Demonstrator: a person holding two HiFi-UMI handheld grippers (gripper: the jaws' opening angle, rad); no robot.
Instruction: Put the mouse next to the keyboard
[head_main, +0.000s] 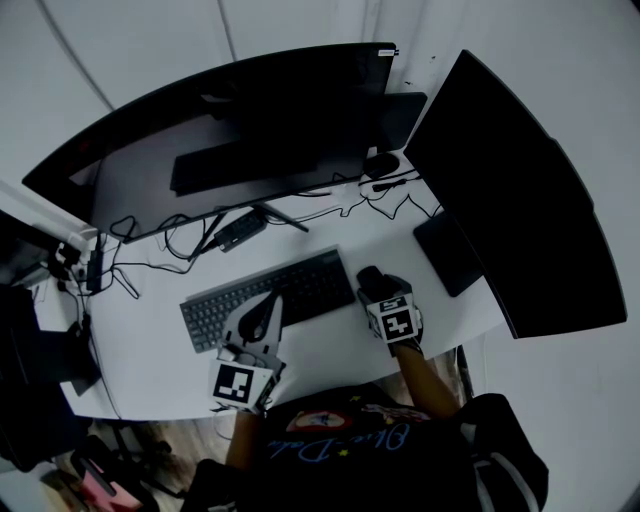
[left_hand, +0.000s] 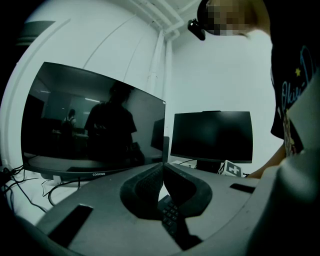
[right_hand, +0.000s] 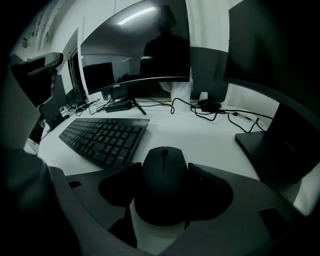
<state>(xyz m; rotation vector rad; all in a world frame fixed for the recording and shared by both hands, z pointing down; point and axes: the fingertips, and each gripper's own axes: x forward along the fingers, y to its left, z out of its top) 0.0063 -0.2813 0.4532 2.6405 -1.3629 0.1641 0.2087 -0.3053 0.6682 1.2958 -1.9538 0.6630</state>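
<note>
The right gripper (right_hand: 164, 172) has its two jaws pressed on the sides of the black mouse (right_hand: 164, 192). The mouse sits just beside the right end of the keyboard (right_hand: 102, 137), near the front edge of the tabletop (right_hand: 200, 135). I cannot tell if it touches the tabletop. It should go down flat, then the jaws should open slowly. The left gripper (left_hand: 162, 172) is closed on nothing, above the keyboard.

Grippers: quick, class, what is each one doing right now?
Left gripper: closed, holding nothing.
Right gripper: closed on the mouse.
</note>
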